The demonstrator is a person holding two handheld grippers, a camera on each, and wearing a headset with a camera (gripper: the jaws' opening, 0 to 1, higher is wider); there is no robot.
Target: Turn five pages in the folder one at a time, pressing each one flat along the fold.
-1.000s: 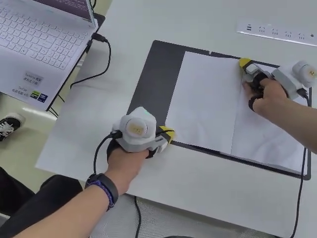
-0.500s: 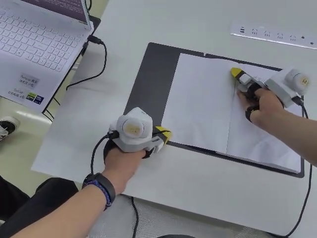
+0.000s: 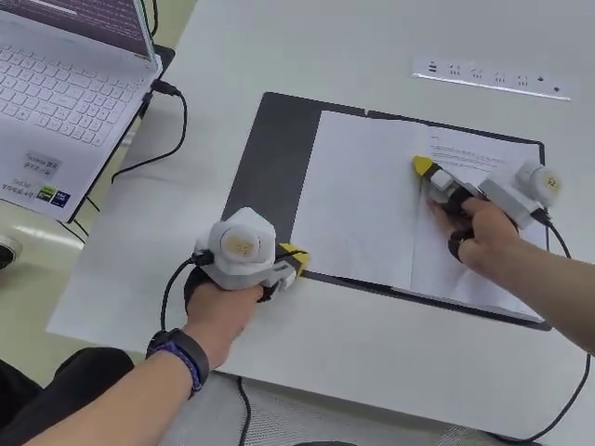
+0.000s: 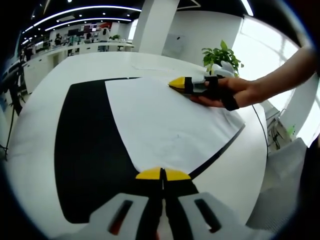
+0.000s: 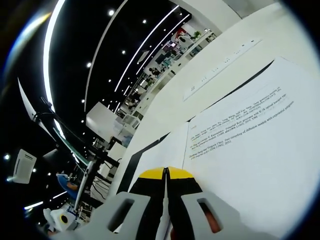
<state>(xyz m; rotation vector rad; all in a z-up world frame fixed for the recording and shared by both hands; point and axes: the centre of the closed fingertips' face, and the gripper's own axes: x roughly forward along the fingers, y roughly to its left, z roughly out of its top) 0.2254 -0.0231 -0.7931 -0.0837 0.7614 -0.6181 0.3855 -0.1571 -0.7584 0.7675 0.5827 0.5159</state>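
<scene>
The black folder [image 3: 270, 163] lies open on the white table. A blank white page [image 3: 363, 204] lies on its left half and a printed page [image 3: 479, 153] on its right half. My right gripper [image 3: 423, 167] is shut, its yellow tips pressed on the fold between the two pages. In the right gripper view the shut tips [image 5: 165, 173] rest beside the printed page [image 5: 250, 130]. My left gripper [image 3: 296, 259] is shut at the folder's near edge, by the blank page's corner. The left gripper view has those tips [image 4: 162, 174] on the blank page's [image 4: 165, 120] corner, with the right gripper [image 4: 179, 83] beyond.
An open laptop [image 3: 65, 93] stands at the far left, with a black cable [image 3: 163, 139] running toward the folder. A white power strip [image 3: 488, 79] lies at the back of the table. The table's near edge [image 3: 307, 386] is close to my hands.
The right gripper has slid along the fold toward the folder's near edge. The left gripper has stayed at the folder's near corner. The head camera has shifted.
</scene>
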